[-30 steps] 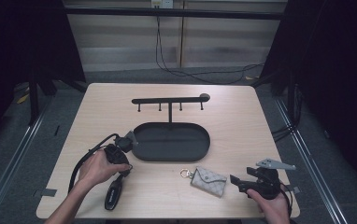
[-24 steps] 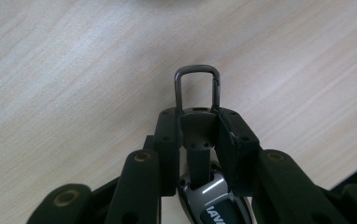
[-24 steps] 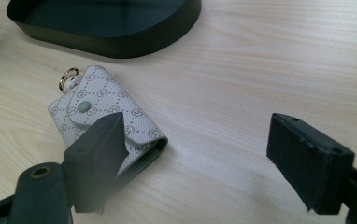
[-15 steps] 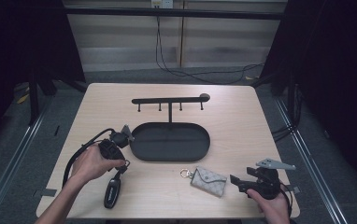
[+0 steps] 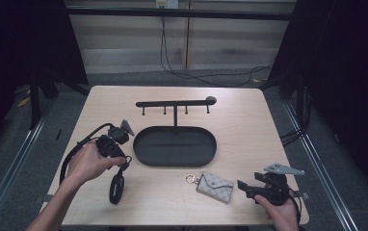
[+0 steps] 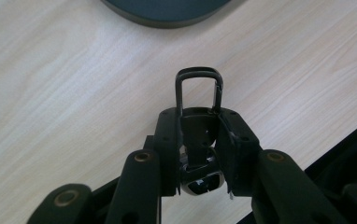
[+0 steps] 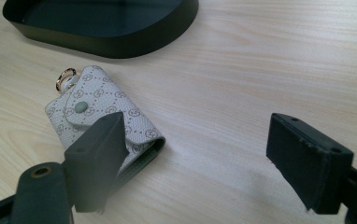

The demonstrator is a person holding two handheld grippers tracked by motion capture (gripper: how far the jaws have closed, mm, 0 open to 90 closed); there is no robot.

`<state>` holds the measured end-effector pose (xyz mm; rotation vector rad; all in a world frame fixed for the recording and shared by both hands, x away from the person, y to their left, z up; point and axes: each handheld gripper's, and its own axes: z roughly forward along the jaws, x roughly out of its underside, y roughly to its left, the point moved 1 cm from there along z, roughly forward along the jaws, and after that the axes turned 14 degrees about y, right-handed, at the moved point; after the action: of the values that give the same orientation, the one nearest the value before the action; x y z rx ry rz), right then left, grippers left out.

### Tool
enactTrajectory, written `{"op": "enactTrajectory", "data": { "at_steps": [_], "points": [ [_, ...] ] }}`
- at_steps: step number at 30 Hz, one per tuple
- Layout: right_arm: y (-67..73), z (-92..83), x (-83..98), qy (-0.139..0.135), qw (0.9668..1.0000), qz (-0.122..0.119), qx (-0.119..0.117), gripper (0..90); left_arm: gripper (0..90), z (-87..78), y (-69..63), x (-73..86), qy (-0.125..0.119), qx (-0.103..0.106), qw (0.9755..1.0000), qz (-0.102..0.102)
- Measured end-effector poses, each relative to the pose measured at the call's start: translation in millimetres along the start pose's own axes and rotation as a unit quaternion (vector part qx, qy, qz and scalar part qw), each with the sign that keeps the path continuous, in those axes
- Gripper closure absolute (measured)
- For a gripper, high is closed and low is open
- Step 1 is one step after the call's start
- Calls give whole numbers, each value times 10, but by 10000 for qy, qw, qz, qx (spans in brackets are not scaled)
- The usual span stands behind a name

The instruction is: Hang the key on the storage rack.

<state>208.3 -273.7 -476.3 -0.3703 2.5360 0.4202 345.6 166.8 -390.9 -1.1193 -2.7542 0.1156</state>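
Closest to the camera, at the bottom right of the high view, the right gripper (image 5: 246, 186) sits low on the counter (image 5: 249, 125) with its jaws spread and nothing between them; they've just eased in a touch. Just beside it, left of its tips, lies the little key pouch (image 5: 215, 186): pale grey-white fabric with a repeating monogram print, a snap-button flap and a small gold ring at one end. In the right gripper view the key pouch (image 7: 103, 122) is partly behind the left jaw, not pinched.

Over at the lower left, the left gripper (image 5: 119, 156) is pressed together on the metal clip (image 6: 198, 91) of a black key fob (image 5: 116, 188), a dark oval dangling under it near the counter. Compared with a second ago, that hand has come up and the fob now hangs more freely; the right hand hasn't budged.

Further back, mid-frame, is the black oval tray (image 5: 175, 161), and behind it the hook rack (image 5: 175, 103) with its row of small pegs.
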Motion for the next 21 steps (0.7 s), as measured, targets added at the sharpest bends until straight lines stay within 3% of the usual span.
{"op": "enactTrajectory", "data": {
  "at_steps": [6, 9, 21],
  "points": [
    [4, 2, 0, -2, 10000, -27, -1, 200, 709, -128, -16, -9, -92, -20, 9999, 46],
    [7, 5, -1, 22, 10000, -38, 9, 201, 709, -220, -50, -15, -173, -150, 9997, 98],
    [6, 8, -3, 19, 10000, -32, 17, 202, 709, -363, -72, -33, -230, -205, 9995, 68]
  ]
}}
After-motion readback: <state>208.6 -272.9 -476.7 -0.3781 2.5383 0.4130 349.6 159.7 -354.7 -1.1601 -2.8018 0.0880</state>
